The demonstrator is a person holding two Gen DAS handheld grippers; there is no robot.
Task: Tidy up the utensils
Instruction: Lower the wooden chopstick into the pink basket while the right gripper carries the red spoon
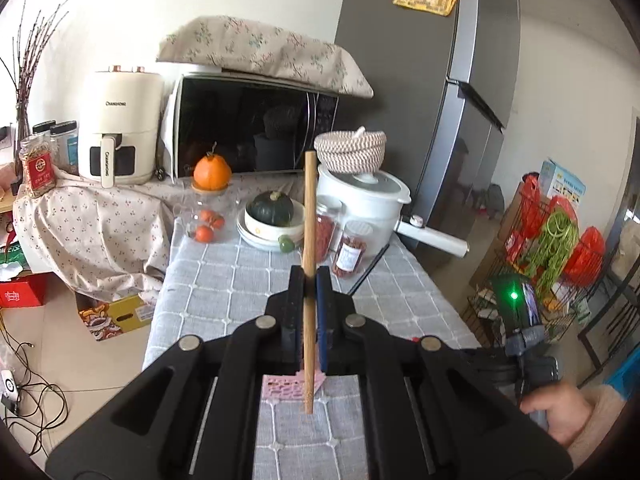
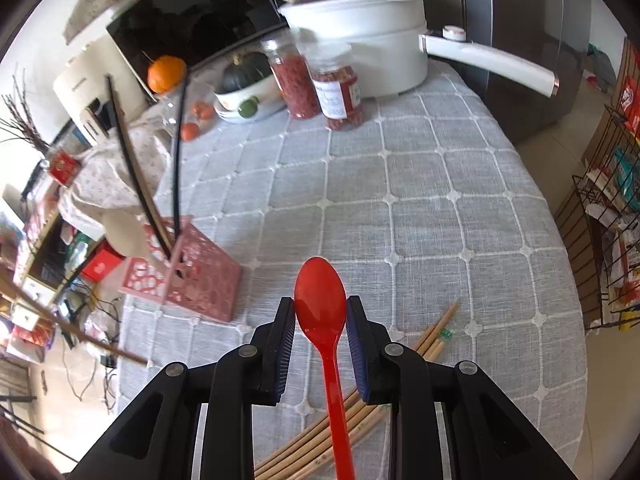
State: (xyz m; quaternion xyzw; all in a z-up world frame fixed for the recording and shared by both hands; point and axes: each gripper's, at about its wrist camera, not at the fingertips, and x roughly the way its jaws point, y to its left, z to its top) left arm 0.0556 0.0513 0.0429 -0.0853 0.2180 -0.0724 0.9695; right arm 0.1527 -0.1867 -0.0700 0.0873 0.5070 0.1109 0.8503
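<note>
On the grey tablecloth stands my pink holder; next I carry both pieces over it. My right gripper pinches the red spoon by its bowl, and my left gripper clamps one wooden chopstick upright.

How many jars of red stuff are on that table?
2: one jar stands beside the labelled jar, both in front of the white pot. Others may be hidden.

Red spoon; pink perforated holder w/ black chopsticks left of spoon; tan bamboo chopsticks right of it; grey tablecloth, white grid; red-filled jars beyond spoon.
</note>
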